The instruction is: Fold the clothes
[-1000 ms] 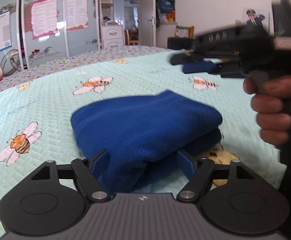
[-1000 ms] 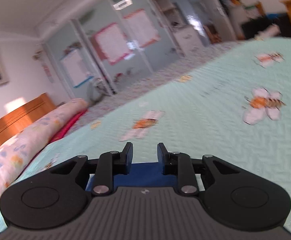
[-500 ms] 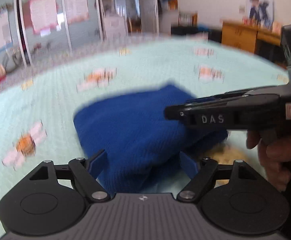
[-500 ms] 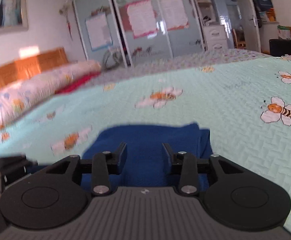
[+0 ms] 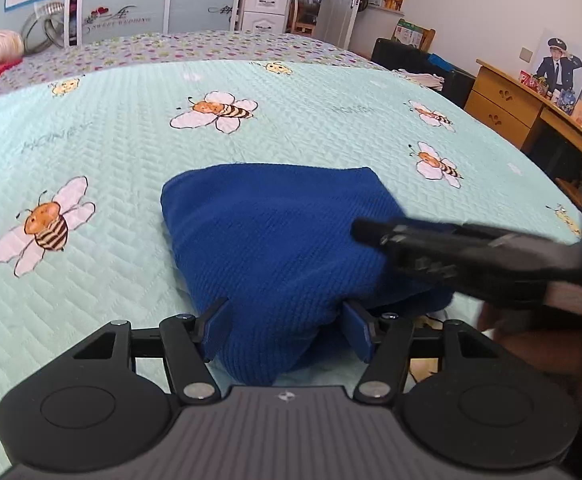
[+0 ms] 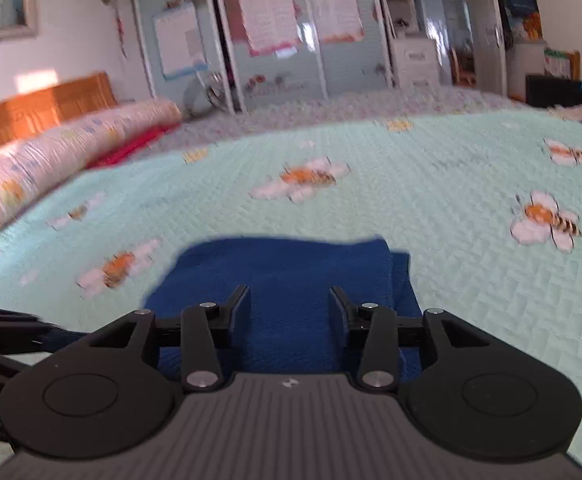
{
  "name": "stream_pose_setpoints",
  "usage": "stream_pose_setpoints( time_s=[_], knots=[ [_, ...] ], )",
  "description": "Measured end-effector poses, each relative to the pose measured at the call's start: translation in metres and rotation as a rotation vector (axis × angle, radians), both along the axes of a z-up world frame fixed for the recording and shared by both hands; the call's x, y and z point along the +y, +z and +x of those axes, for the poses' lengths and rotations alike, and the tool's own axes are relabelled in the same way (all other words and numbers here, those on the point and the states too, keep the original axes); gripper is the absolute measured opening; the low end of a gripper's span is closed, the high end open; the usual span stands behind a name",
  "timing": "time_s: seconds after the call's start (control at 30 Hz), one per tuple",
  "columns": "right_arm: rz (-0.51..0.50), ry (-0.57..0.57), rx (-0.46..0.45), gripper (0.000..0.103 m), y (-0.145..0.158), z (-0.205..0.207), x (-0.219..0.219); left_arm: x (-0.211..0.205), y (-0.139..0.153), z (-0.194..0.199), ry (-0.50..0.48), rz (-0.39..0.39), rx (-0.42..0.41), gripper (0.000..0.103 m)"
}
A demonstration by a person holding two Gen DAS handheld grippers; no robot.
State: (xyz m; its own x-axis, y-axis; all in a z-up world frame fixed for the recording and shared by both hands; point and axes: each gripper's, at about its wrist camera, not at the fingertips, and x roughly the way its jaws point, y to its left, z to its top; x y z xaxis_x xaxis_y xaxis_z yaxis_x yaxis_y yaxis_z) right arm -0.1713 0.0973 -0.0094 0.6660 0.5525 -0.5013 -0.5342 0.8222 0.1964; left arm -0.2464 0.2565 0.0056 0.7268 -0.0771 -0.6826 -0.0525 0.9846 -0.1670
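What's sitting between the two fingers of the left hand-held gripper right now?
A bunched corner of the folded blue cloth fills the gap in the left hand-held gripper, seen in the left wrist view.

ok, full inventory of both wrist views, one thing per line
folded garment: 1, dark blue, on the bedspread, near end between the left gripper's fingers
bedspread: 1, mint green with bee prints, covers the bed
rolled quilt: 1, pink patterned, by the headboard
headboard: 1, orange wood, far left
wardrobe: 1, pale blue with pink posters, behind the bed
desk: 1, light wood, right of the bed
left gripper: 1, black, fingers closing around the garment
right gripper: 1, black, fingers apart over the garment
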Motion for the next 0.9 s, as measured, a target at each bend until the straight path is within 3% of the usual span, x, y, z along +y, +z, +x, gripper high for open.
stream_pose_setpoints(
  time_s=[0.3,0.9],
  knots=[
    [0.007,-0.013,0.019,0.043,-0.012,0.003,-0.010,0.000,0.010,0.002,0.017,0.038,-0.010,0.063],
    [0.031,-0.017,0.000,0.044,-0.018,0.002,-0.013,0.001,-0.005,0.013,0.019,0.039,0.019,0.069]
  ],
)
